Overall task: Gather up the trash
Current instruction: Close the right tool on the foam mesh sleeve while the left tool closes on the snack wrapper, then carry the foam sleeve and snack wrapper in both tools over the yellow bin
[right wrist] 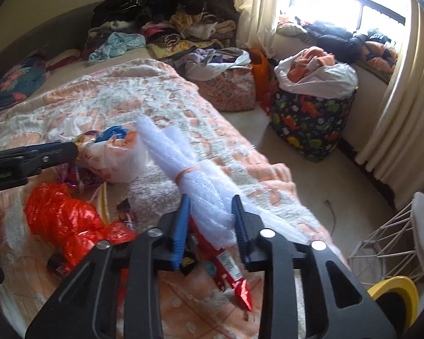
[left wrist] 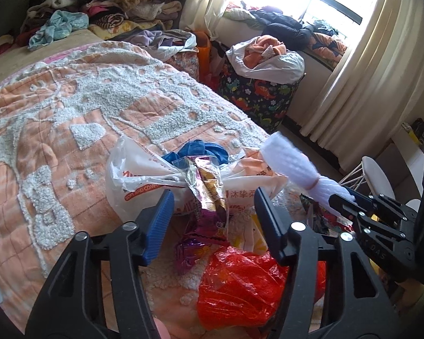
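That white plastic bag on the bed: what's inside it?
Blue crumpled material pokes from the white plastic bag, and a purple-gold wrapper lies across its front. Anything deeper is hidden by the bag's plastic.

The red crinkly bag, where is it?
The red crinkly bag lies on the orange bedspread, left of the right gripper, near the white plastic bag.

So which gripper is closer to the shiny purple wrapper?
Left. The left gripper has its open jaws on either side of the purple wrapper on the bed. The right gripper is off to the side, shut on the white foam roll.
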`<state>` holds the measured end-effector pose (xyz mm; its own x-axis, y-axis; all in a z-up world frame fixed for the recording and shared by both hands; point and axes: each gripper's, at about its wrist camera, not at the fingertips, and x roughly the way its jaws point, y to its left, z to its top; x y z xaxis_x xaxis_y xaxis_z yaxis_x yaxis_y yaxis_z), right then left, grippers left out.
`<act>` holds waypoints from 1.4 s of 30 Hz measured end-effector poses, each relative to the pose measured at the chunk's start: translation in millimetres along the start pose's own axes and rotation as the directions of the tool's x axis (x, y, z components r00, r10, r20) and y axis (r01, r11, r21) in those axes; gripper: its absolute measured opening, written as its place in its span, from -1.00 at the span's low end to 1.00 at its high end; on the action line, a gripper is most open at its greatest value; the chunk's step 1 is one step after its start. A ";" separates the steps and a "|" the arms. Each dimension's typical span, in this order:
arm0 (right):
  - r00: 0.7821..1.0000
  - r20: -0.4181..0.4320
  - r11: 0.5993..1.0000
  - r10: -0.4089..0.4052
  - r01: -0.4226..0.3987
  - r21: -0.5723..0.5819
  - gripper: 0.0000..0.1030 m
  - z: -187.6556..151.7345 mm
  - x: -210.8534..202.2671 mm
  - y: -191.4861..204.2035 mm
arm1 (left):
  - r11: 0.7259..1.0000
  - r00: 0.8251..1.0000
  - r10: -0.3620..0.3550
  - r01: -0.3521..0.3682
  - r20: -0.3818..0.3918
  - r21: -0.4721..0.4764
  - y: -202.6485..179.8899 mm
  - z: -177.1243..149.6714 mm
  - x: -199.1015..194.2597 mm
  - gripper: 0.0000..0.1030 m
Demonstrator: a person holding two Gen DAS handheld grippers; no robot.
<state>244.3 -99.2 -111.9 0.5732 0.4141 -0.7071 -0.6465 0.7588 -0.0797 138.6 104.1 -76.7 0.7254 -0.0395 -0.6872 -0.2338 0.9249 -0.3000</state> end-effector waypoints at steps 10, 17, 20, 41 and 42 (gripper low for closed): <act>0.995 0.067 0.996 0.072 -0.075 0.045 -0.70 -18.1 -34.3 19.2 | 0.999 0.999 0.016 -0.015 -0.038 0.028 -4.8 -5.5 1.2 -0.64; 0.990 0.110 0.992 0.083 -0.093 0.085 -0.70 -36.0 -67.0 27.3 | 0.999 1.000 -0.011 0.011 -0.001 0.041 -15.7 -10.8 -12.9 -0.69; 0.988 0.125 0.988 0.091 -0.105 0.109 -0.70 -43.6 -79.1 28.1 | 0.998 0.999 -0.033 0.031 0.037 0.055 -24.5 -8.7 -24.3 -0.69; 0.979 0.202 0.964 -0.018 -0.036 0.263 -0.70 -86.2 -147.5 -22.8 | 0.970 0.980 -0.188 0.174 0.068 0.168 -111.0 -16.4 -54.5 -0.69; 0.979 0.203 0.962 -0.025 -0.032 0.273 -0.70 -89.3 -149.9 -26.4 | 0.968 0.979 -0.192 0.178 0.066 0.174 -114.1 -17.7 -54.8 -0.69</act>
<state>130.5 -226.3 -66.5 0.6794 0.4884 -0.5476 -0.5026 0.8535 0.1377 114.0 -6.0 -16.5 0.7982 -0.1914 -0.5712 0.0159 0.9546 -0.2976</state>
